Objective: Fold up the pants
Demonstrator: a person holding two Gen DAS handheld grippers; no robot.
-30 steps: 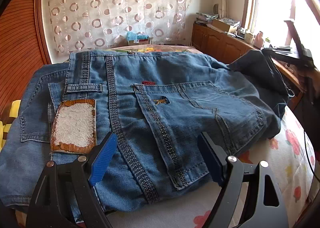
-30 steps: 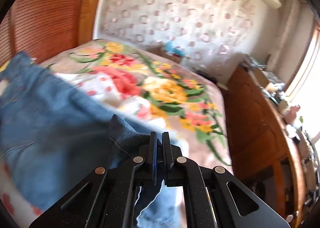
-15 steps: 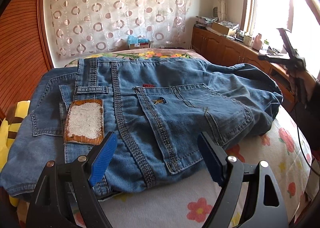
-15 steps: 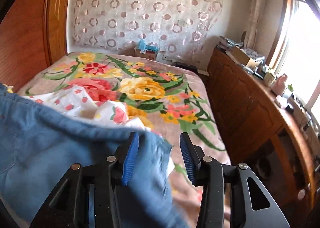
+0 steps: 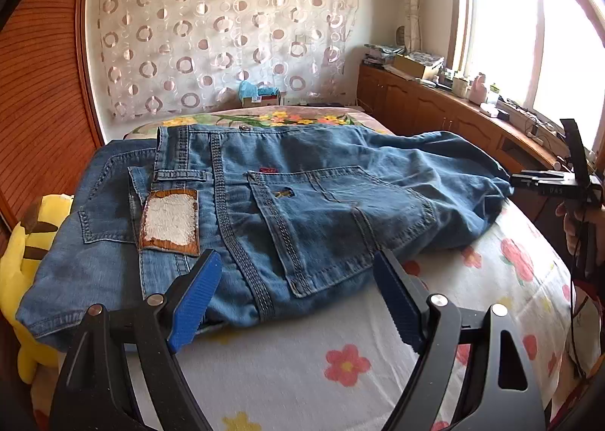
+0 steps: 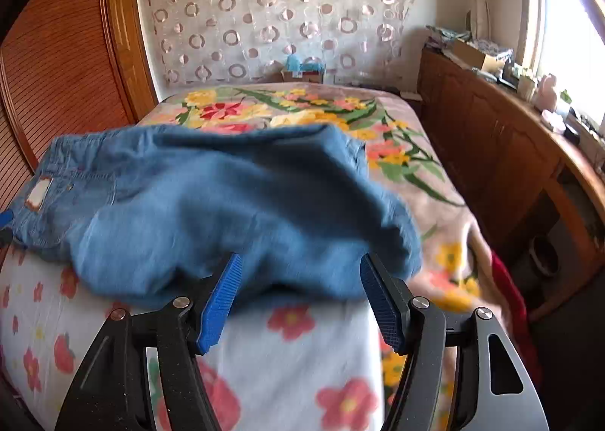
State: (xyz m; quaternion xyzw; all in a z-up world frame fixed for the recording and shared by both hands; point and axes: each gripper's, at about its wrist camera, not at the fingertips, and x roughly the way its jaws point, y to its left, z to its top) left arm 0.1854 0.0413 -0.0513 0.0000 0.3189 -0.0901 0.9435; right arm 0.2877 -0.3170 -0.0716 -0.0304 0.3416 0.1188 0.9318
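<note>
Blue jeans (image 5: 295,211) lie folded in a rough stack on the bed, back pocket and a brown-and-white waist patch (image 5: 170,221) facing up. My left gripper (image 5: 293,294) is open and empty, just in front of the jeans' near edge. The jeans also show in the right wrist view (image 6: 227,200), a little blurred. My right gripper (image 6: 298,298) is open and empty, at the right end of the jeans. It appears in the left wrist view (image 5: 548,181) at the far right, beside the pile's right end.
The bed has a white floral sheet (image 5: 340,363) and a flowered blanket (image 6: 287,109) at the far end. A yellow plush toy (image 5: 22,253) lies at the left edge. A wooden cabinet (image 6: 491,143) with clutter runs along the right, under the window. A ribbed wooden wall (image 5: 41,109) is at the left.
My right gripper opened and let go of the jeans' fabric, which dropped onto the pile, then drew back. My left gripper stayed open and backed off slightly.
</note>
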